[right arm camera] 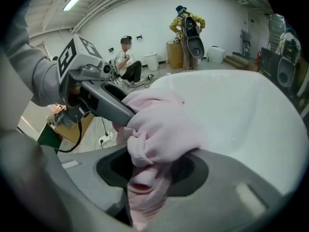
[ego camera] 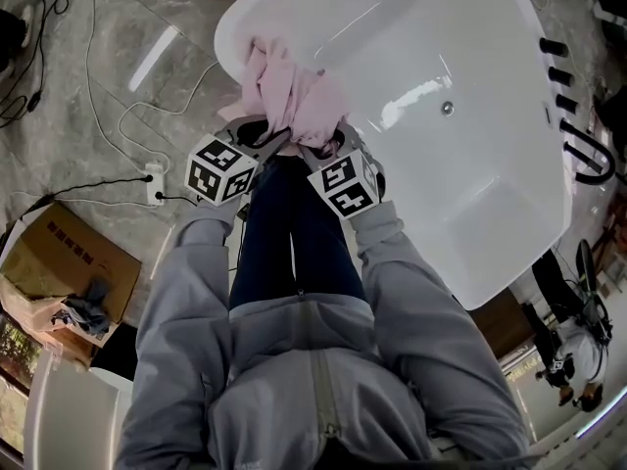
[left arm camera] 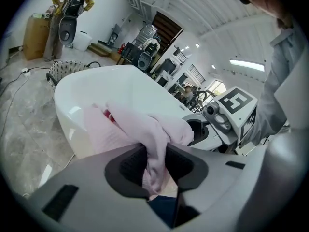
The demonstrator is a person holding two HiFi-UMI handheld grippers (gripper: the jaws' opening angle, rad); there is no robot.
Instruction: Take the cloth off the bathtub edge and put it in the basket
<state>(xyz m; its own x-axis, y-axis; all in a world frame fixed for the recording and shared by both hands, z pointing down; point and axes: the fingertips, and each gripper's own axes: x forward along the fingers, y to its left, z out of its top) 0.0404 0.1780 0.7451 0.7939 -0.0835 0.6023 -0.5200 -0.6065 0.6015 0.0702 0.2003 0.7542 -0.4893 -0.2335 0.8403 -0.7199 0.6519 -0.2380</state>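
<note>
While folds buried both jaw tips in head view, pink cloth [ego camera: 294, 91] sat bunched at bathtub [ego camera: 470, 164] rim, long axis running tub-to-person; left gripper [left arm camera: 155, 166], right gripper [right arm camera: 147, 173] each pinched it.

The right gripper [right arm camera: 149, 170] clamps a bunched pale pink fabric cloth [right arm camera: 159, 124] between its jaws. The cloth lies against the rim of the glossy white bathtub [right arm camera: 241, 110]. The left gripper [right arm camera: 120, 111] touches its left side.

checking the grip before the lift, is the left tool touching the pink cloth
Touching. The left gripper view shows the left tool closed on a fold of the pink cloth, with fabric pinched between both pads.
</note>
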